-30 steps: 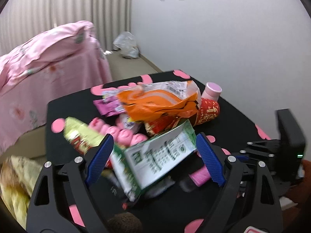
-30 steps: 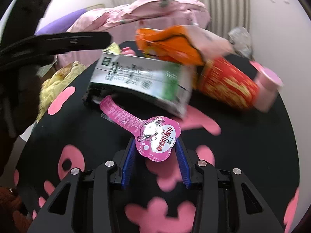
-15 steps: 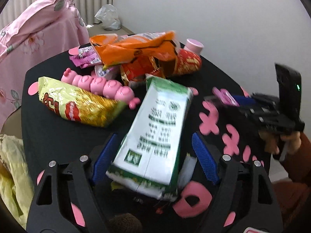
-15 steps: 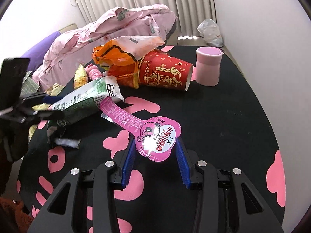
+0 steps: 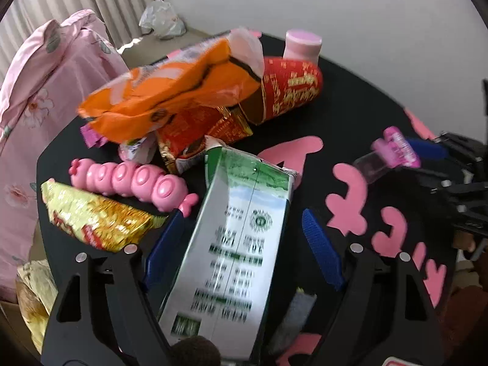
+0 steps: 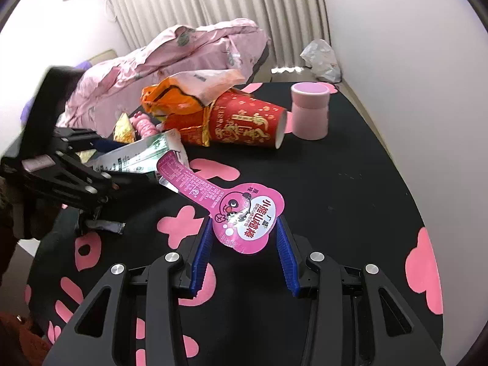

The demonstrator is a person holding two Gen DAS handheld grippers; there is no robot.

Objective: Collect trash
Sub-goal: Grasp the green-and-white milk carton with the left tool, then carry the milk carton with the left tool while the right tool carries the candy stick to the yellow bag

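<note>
My left gripper point(image 5: 241, 231) is open, its blue pads either side of a green-and-white carton point(image 5: 235, 244) that lies between them on the black table point(image 5: 350, 113). My right gripper point(image 6: 242, 238) is shut on a pink candy wrapper point(image 6: 241, 213) and holds it above the table; the wrapper point(image 5: 396, 149) also shows at the right of the left wrist view. Behind the carton lie an orange snack bag point(image 5: 170, 97), a red paper cup point(image 5: 289, 88) on its side, a yellow snack bag point(image 5: 94, 216) and a red foil wrapper point(image 5: 198, 134).
A pink caterpillar toy point(image 5: 131, 180) and an upright pink container point(image 6: 309, 109) sit on the table. A pink quilt point(image 6: 189, 48) lies beyond the far edge. A plastic bag point(image 6: 320, 59) lies on the floor by the wall.
The left gripper has come down around the carton and swung nearer the trash pile. The right gripper has risen slightly, still holding the pink wrapper.
</note>
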